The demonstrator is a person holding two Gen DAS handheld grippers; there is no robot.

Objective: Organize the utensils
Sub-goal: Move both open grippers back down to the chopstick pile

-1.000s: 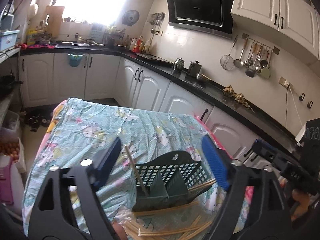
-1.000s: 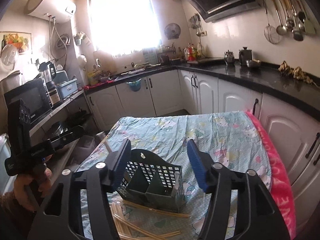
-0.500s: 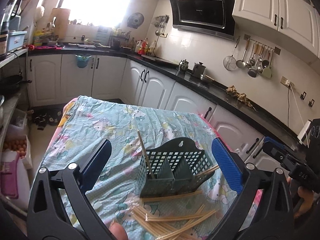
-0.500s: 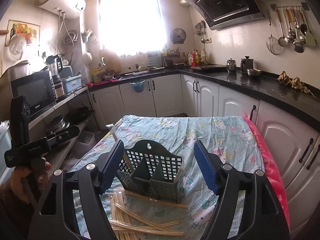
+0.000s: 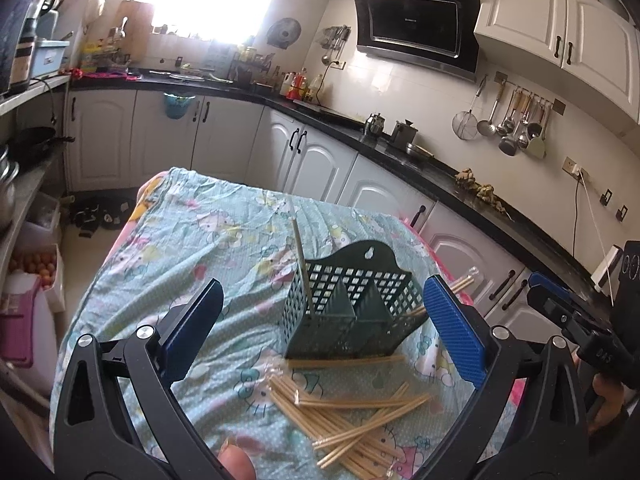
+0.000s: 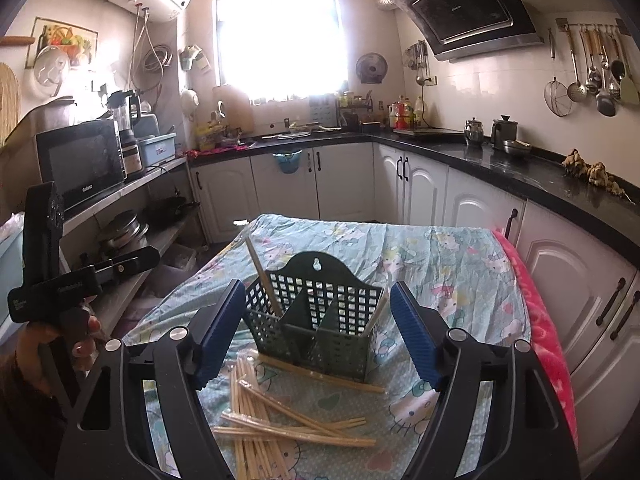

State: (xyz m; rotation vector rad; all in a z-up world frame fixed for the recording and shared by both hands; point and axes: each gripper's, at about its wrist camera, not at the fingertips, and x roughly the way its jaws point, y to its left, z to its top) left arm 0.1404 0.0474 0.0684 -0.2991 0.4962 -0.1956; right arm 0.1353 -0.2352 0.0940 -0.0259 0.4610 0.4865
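A dark green mesh utensil caddy (image 5: 352, 312) (image 6: 316, 320) with compartments stands on the cloth-covered table. One wooden chopstick (image 5: 301, 268) (image 6: 262, 280) stands upright in its left compartment. Several loose wrapped chopsticks (image 5: 352, 412) (image 6: 264, 420) lie in a pile on the cloth in front of the caddy. My left gripper (image 5: 320, 332) is open and empty, above the pile and framing the caddy. My right gripper (image 6: 316, 328) is open and empty, also framing the caddy from above the pile.
The table wears a light blue cartoon-print cloth (image 5: 208, 248) (image 6: 440, 264) with a pink edge on the right. White cabinets and a black counter (image 6: 500, 176) run behind and to the right. Shelves with a microwave (image 6: 80, 164) stand on the left.
Both grippers have pulled back and risen, so the caddy looks smaller and more of the chopstick pile shows. Both stay open and empty.
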